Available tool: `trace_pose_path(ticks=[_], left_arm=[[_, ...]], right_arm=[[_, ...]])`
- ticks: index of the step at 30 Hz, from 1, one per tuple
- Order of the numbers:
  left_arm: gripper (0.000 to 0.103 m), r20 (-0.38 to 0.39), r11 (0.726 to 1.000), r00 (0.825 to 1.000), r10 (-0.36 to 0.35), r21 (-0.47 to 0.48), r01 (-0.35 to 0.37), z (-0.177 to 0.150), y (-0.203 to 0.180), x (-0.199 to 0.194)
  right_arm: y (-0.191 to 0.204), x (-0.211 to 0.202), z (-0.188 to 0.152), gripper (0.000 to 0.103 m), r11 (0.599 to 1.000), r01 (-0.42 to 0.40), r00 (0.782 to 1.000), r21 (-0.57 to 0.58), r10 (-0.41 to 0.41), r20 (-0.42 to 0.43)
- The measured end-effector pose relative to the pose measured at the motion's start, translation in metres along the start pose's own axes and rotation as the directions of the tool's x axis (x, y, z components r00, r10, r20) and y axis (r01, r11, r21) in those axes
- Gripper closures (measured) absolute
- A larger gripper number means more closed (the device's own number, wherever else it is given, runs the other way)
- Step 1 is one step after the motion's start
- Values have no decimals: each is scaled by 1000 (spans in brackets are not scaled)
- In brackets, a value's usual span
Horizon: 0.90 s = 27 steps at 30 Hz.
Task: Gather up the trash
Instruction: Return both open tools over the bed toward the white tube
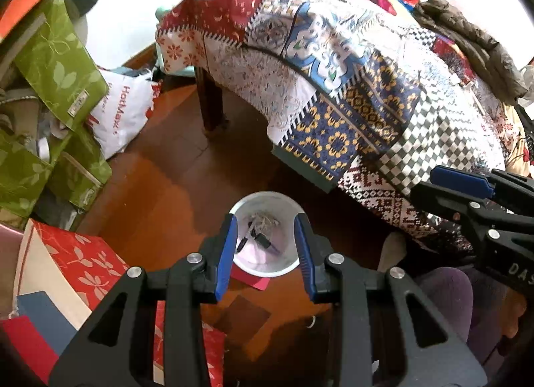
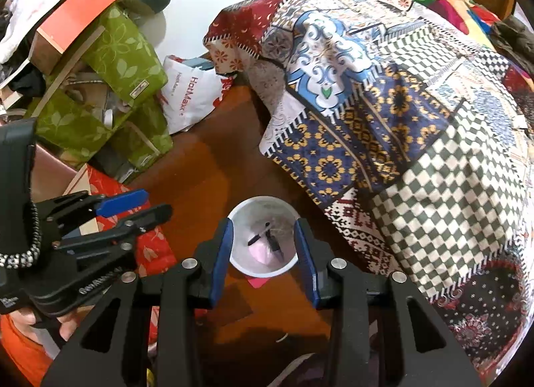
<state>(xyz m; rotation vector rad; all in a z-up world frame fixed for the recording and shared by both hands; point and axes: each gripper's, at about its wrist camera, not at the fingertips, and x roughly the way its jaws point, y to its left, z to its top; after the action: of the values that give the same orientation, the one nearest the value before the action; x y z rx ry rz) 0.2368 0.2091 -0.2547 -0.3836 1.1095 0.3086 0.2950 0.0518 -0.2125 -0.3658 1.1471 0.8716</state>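
Both grippers, left gripper [image 1: 267,253] and right gripper [image 2: 263,253], hover above white trash bucket [image 1: 263,270] beside patchwork bedspread [image 1: 367,86]; jaws open, empty.

The brown wooden floor [image 1: 173,186] carries a round white plastic bin [image 1: 265,265] holding dark scraps, standing partly on a red paper sheet [image 1: 255,282]. A white printed plastic bag [image 1: 121,113] lies by the wall, beside stacked green leaf-patterned boxes [image 1: 56,63]. A dark wooden furniture leg [image 1: 210,103] stands nearby.
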Motion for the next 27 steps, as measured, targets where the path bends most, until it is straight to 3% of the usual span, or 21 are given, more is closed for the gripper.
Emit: trace_pose_path(ticks=[7,13,18,27], left_arm=[[70,114,999,993,-12,32,9,2,-22,-53],[70,222,997,975,-30,81,12,6,-53,-100],[70,295,992,953,-66,127,30,11,-85,-132],[64,389,972,909,-152,225,66,23,-157,-174]], right_arm=[[-9,-47,-5,68,999,37,994,0,-36,100],[-23,-102,-15,68,998,67,972,21,-70,224],[-38,-151,-27,68,993,114,936,37,-120,330],[-81,-216,-50,68,979,171,871,111,-203,448]])
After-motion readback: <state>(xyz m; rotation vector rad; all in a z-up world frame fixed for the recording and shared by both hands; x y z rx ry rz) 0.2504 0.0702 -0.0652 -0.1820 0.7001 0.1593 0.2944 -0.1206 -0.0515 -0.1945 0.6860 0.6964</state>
